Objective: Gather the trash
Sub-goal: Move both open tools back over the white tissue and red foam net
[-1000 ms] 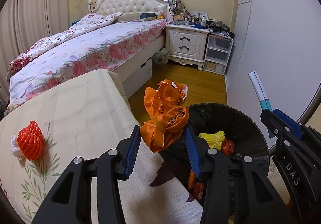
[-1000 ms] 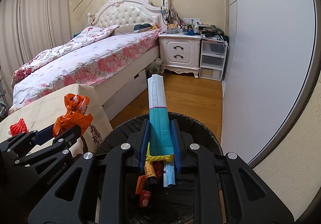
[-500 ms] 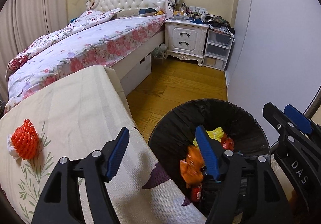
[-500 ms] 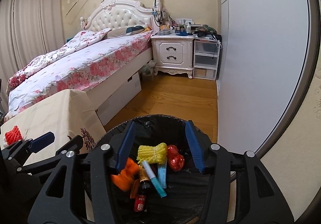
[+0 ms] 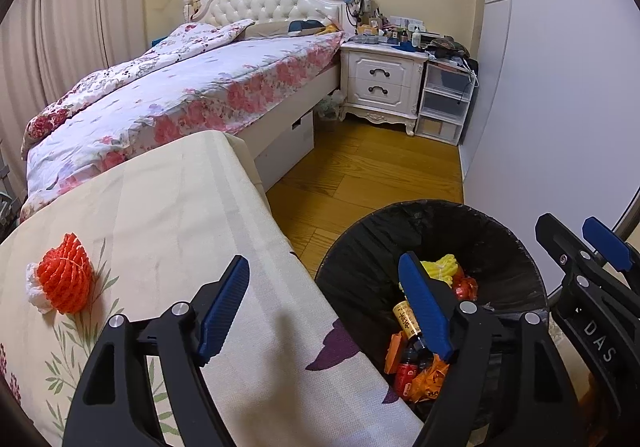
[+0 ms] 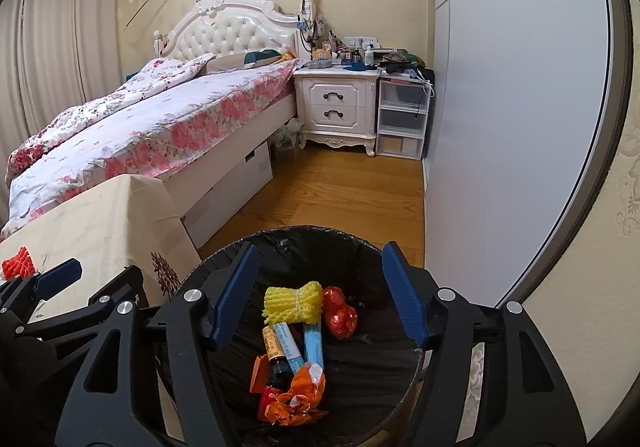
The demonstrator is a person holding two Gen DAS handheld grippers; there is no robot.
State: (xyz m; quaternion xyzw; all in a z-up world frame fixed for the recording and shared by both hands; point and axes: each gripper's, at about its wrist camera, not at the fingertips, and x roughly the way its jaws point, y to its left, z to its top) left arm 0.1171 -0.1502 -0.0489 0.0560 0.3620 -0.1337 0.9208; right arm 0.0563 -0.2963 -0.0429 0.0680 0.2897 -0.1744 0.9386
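From your left wrist camera, your left tool (image 5: 324,301) hangs released with nothing between its blue pads, which have just been spreading apart; one pad sits over the counter (image 5: 168,215) edge, the other over the bin (image 5: 500,247). The bin stands on the floor just right of the counter, lined in black, and holds a yellow net (image 5: 444,266), a red wrapper (image 5: 466,287), a bottle (image 5: 406,321), a can (image 5: 406,373) and the orange bag (image 5: 432,377). One orange net (image 5: 66,279) lies on the counter, far left of your tool. Your right tool shows at the right edge. From your right wrist camera, your right tool (image 6: 316,297) is likewise released, its pads having just been opening, poised above the bin (image 6: 320,237) with nothing gripped. Below it lie the yellow net (image 6: 294,301), red wrapper (image 6: 340,313), two blue tubes (image 6: 300,343), bottle (image 6: 274,347), can (image 6: 268,399) and orange bag (image 6: 300,395). The orange net (image 6: 18,262) peeks in at far left on the counter (image 6: 112,223), behind your left tool (image 6: 60,279).
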